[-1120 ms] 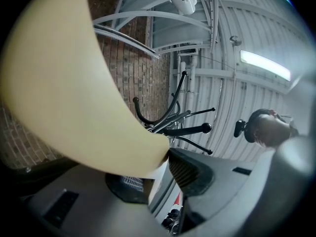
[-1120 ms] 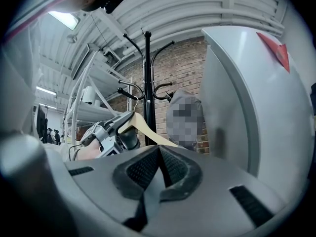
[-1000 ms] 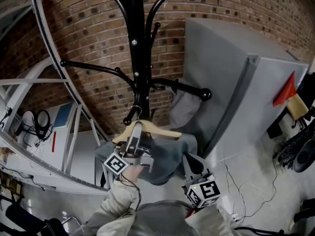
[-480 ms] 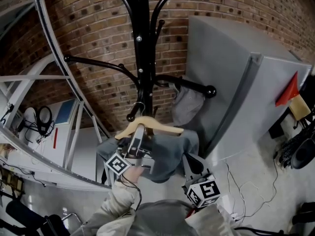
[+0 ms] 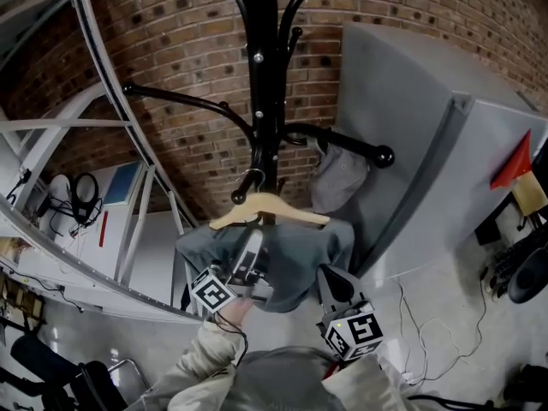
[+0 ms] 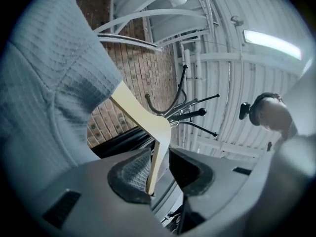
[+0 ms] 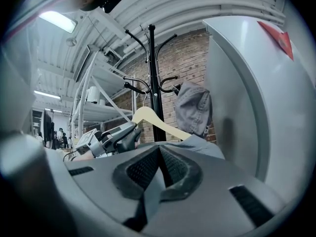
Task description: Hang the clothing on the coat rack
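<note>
Nearing coat rack [image 5: 265, 75]: hanger [image 5: 276, 209] in left claw [image 5: 250, 242], clothing [image 5: 295, 255] in right claw [image 7: 159, 154].

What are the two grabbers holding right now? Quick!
Left gripper: shut on the hanger.
Right gripper: shut on the clothing.

Brick wall [image 5: 171, 50], grey cabinet [image 5: 411, 144], white shelving [image 5: 60, 125].

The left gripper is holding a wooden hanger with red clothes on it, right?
Not quite. The left gripper does hold the wooden hanger, but the clothes on it are grey-blue, not red, as the head view shows.
</note>
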